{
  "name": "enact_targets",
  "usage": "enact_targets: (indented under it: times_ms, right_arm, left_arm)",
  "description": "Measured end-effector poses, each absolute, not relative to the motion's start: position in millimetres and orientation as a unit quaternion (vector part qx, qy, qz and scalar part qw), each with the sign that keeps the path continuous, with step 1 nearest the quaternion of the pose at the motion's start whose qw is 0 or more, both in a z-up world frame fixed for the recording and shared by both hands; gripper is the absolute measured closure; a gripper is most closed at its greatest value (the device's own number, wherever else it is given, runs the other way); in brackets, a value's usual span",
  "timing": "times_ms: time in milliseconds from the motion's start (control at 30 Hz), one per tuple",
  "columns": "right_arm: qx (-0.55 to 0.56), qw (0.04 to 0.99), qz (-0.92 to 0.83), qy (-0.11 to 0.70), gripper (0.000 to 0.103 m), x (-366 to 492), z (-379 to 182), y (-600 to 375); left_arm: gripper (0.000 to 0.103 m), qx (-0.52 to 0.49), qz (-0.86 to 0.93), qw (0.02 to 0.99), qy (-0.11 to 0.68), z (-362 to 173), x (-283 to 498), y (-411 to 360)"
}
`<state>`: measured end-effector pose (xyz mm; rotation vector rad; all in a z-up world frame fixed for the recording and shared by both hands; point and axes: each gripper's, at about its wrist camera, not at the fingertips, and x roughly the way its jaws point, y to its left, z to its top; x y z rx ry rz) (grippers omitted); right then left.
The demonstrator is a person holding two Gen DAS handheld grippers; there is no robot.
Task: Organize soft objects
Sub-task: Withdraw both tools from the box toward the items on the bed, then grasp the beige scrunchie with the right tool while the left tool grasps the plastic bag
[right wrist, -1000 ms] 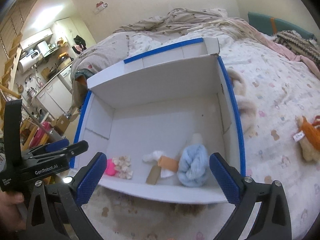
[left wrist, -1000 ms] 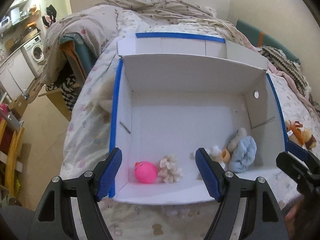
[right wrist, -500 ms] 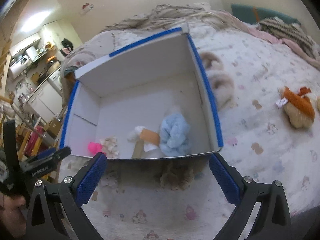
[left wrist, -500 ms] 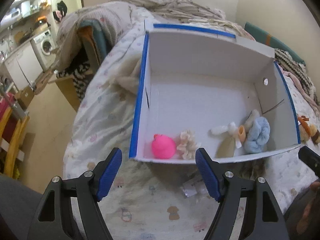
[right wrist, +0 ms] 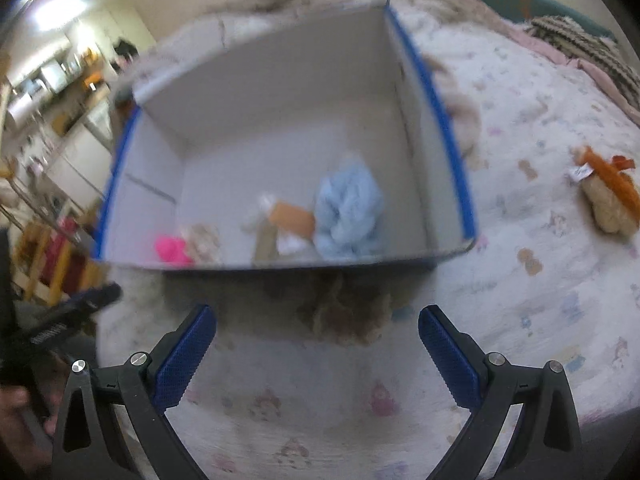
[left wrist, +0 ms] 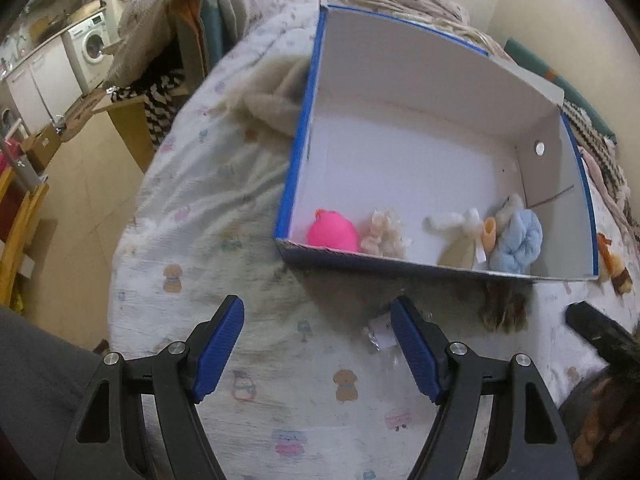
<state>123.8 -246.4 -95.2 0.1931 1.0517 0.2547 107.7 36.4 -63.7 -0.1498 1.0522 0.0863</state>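
A white cardboard box with blue edges sits on the bed. It holds a pink ball, a cream fluffy toy, a white and orange toy and a light blue yarn bundle. The box and blue bundle also show in the right wrist view. A brown furry toy lies on the sheet in front of the box. An orange and tan plush lies to the right. My left gripper and right gripper are open and empty, held in front of the box.
The bed sheet has a small cartoon print. A beige fluffy item lies left of the box. The bed's left edge drops to the floor, with a washing machine beyond. Blankets are piled at the far right.
Both grippers have pulled back from over the box toward the near side of the bed. The box now sits farther ahead, and the brown furry toy in front of it has come into view.
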Motion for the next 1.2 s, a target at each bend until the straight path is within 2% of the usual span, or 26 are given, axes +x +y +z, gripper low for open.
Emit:
enact_targets:
  times_ms: [200, 533, 633, 667, 700, 733, 767, 800, 900, 1067, 1200]
  right_arm:
    - [0.061, 0.820, 0.098, 0.561, 0.000, 152.2, -136.3, -235.1]
    - [0.048, 0.812, 0.085, 0.576, 0.000, 167.9, -164.8, -219.2]
    - [0.013, 0.812, 0.074, 0.579, 0.018, 167.5, -171.6, -211.6]
    - [0.001, 0.814, 0.074, 0.577, 0.028, 166.2, -172.1, -209.1]
    - [-0.006, 0.816, 0.077, 0.573, 0.044, 164.6, -171.7, -207.1]
    - [-0.013, 0.817, 0.081, 0.571, 0.053, 162.6, -170.6, -204.1]
    - [-0.019, 0.818, 0.085, 0.568, 0.069, 160.1, -168.7, -201.6]
    - [-0.022, 0.819, 0.090, 0.566, 0.077, 158.0, -166.7, -200.3]
    - [-0.011, 0.817, 0.110, 0.566, 0.085, 150.9, -160.6, -199.2]
    - [0.051, 0.820, 0.157, 0.548, 0.086, 133.5, -129.0, -202.3]
    - [0.052, 0.833, 0.178, 0.522, 0.086, 115.2, -98.3, -204.3]
  left_arm:
    - [0.029, -0.056, 0.042, 0.862, 0.502, -67.9, 109.3, 24.1]
    - [0.029, -0.064, 0.056, 0.858, 0.507, -72.3, 112.3, 29.0]
    - [0.029, -0.043, 0.076, 0.863, 0.497, -70.4, 111.3, 30.2]
    - [0.029, -0.042, 0.078, 0.864, 0.496, -70.1, 110.7, 31.6]
    - [0.030, -0.043, 0.079, 0.864, 0.496, -70.2, 110.2, 32.9]
    - [0.030, -0.046, 0.080, 0.863, 0.497, -70.9, 109.8, 34.6]
    - [0.030, -0.047, 0.080, 0.862, 0.499, -71.8, 109.4, 35.9]
    - [0.030, -0.048, 0.081, 0.860, 0.501, -73.2, 109.8, 36.1]
    - [0.030, -0.043, 0.078, 0.857, 0.508, -77.6, 111.2, 32.9]
    - [0.030, -0.025, 0.060, 0.854, 0.517, -84.6, 114.0, 21.1]
    - [0.030, -0.025, 0.054, 0.847, 0.529, -92.2, 115.9, 19.0]
